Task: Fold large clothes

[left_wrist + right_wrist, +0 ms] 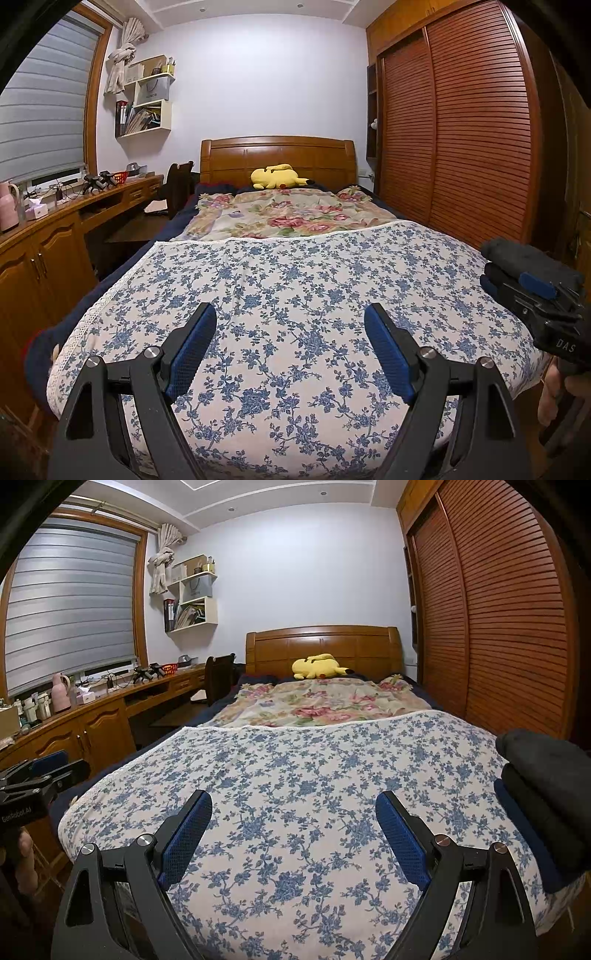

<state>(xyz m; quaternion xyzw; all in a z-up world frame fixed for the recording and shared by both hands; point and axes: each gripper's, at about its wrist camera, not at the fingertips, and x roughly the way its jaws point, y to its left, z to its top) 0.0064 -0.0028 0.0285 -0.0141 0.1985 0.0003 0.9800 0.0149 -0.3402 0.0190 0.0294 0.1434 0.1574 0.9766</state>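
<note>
Folded dark clothes (546, 797) run off-frame beside both wide-spread, empty tools (290, 345) (293, 832).

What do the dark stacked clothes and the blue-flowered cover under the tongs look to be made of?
Dark stacked clothes: soft, matte, thick fabric, perhaps knit or fleece; rounded fold edges, no sheen. The weave is not discernible.

Blue-flowered cover: thin printed woven cloth, likely cotton; flat matte surface, lace-like white trim along its edge.

Both tongs, left and right, are open and hold nothing.

Wooden bed (323, 642) is covered w/ blue-floral white sheet (295, 775), pink-floral quilt (317, 701) beyond; yellow plush toy (318, 665) at headboard; folded dark clothes stack (543, 794) at sheet's right edge.
</note>
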